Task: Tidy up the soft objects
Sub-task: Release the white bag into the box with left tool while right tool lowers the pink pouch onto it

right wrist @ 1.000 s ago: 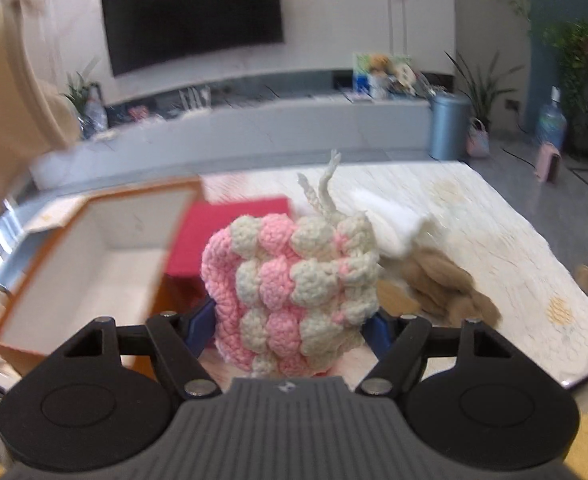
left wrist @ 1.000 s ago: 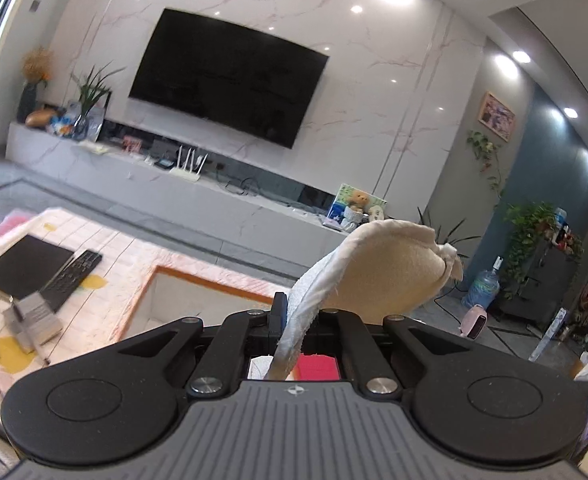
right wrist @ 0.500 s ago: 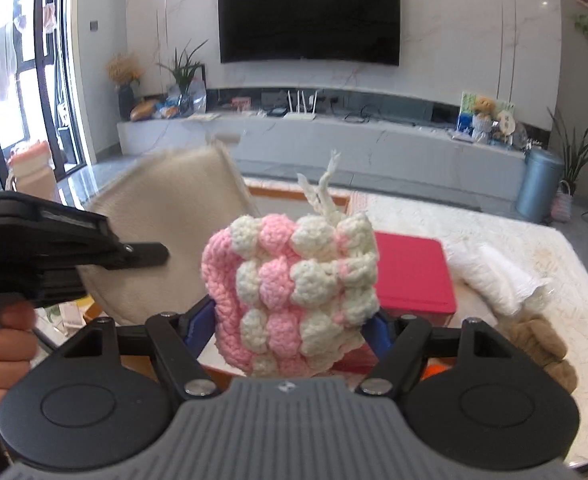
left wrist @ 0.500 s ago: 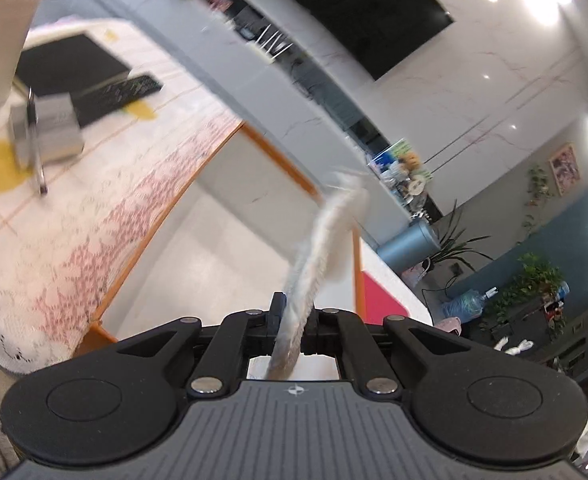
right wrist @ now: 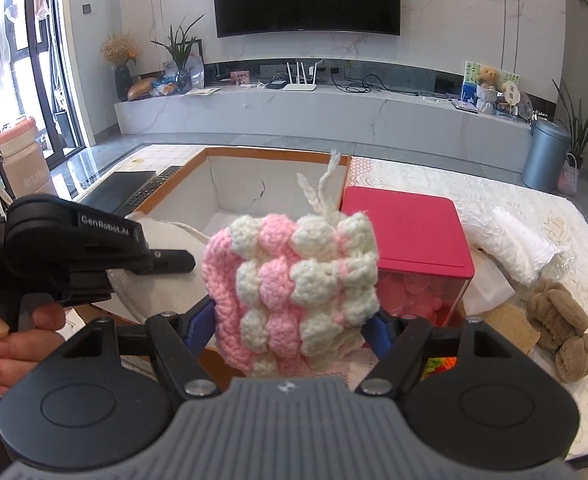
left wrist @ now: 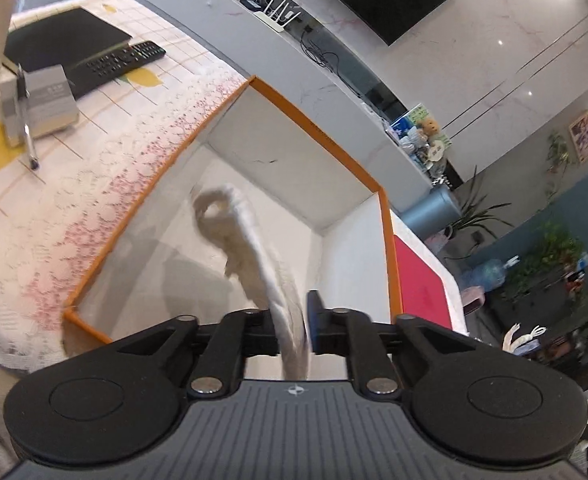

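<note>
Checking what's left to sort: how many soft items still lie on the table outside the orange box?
2: a white fluffy bundle right of the red box, and a brown plush toy nearer the table edge. Others may be hidden.

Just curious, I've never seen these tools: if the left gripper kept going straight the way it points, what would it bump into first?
Probably the white floor of the orange-edged box. The left gripper points down into it, its jaws just opening around the cream cloth hanging ahead. Depth is hard to judge.
</note>
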The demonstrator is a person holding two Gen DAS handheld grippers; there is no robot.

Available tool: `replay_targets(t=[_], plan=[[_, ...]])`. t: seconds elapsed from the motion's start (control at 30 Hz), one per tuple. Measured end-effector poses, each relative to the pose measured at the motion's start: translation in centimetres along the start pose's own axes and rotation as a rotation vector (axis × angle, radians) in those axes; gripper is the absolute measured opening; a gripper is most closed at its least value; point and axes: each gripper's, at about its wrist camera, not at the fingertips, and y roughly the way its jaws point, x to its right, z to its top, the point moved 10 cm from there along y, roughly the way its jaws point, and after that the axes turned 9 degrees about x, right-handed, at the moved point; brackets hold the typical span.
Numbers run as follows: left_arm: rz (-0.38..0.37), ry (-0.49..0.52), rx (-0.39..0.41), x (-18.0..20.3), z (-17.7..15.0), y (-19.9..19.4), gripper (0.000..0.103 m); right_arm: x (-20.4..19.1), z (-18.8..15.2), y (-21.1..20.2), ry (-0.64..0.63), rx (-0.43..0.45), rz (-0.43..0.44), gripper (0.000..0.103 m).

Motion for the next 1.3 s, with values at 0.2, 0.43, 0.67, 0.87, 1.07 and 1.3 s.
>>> replay_targets(t=[0.2, 0.43, 0.67, 0.87, 1.07, 1.3], plan=[[0.105, 0.033, 0.030, 0.0, 1.1, -2.8, 0.075, -0.3, 0.5, 0.1, -0.002, 0.008, -0.012, 0.074], [0.152, 0.026, 0.118, -0.5, 3.5, -6.7, 0.075, -1.3, 0.2, -0.7, -0.004, 0.018, 0.021, 0.074], [0.156, 0.070, 0.261, -0.7, 6.1, -9.7, 0.079, -3.5, 0.0, 1.0, 0.012, -0.020, 0.077, 0.074], [0.220, 0.081, 0.244, -2.6, 6.1, -8.3, 0.079, -6.0, 0.2, 2.8, 0.067, -0.025, 0.112, 0.074], [0.206, 0.003, 0.207, -4.5, 5.8, -6.7, 0.079, -6.5, 0.2, 4.9, 0.124, -0.030, 0.096, 0.074], [0.238, -0.034, 0.180, -6.0, 5.2, -5.8, 0.079, -6.2, -1.1, 6.9, 0.086, -0.056, 0.033, 0.082]])
